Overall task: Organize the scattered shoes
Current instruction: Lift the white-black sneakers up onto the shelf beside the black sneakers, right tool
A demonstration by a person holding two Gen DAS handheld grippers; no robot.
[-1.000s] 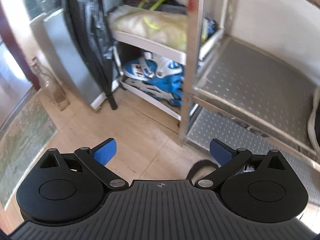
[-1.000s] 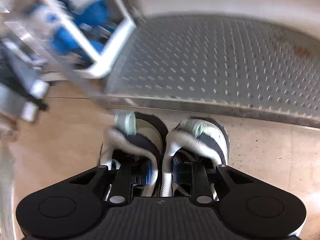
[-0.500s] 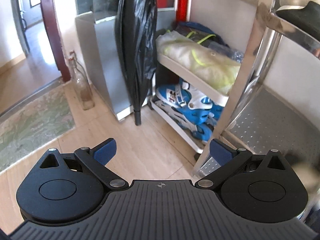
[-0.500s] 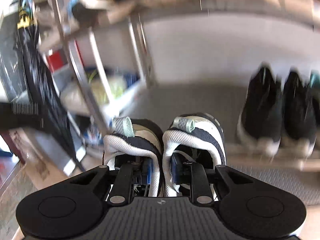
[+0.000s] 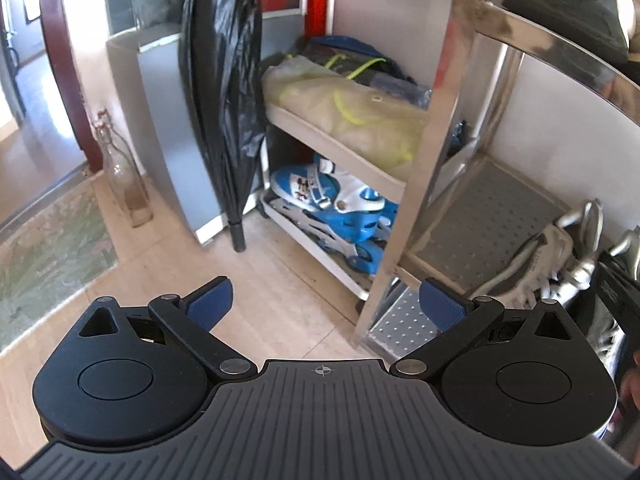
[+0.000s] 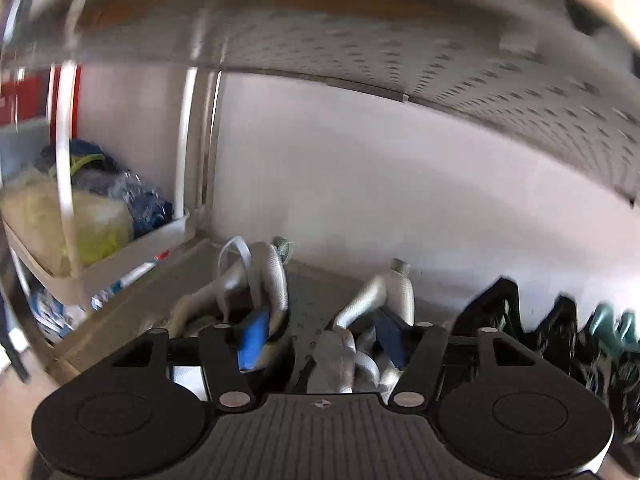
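Steel shelf (image 6: 316, 292) (sneakers (image 6: 376, 304) inside)

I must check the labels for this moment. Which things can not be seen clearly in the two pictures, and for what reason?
- Pair of sneakers: right wrist view, motion blur; the right gripper covers their fronts, so contact with the metal shelf is unclear.
- Dark shoes: right wrist view, blurred, cut by the edge.
- Same sneakers: left wrist view, partly behind the left gripper.
- Shoe on the upper shelf: left wrist view, cut by the edge.
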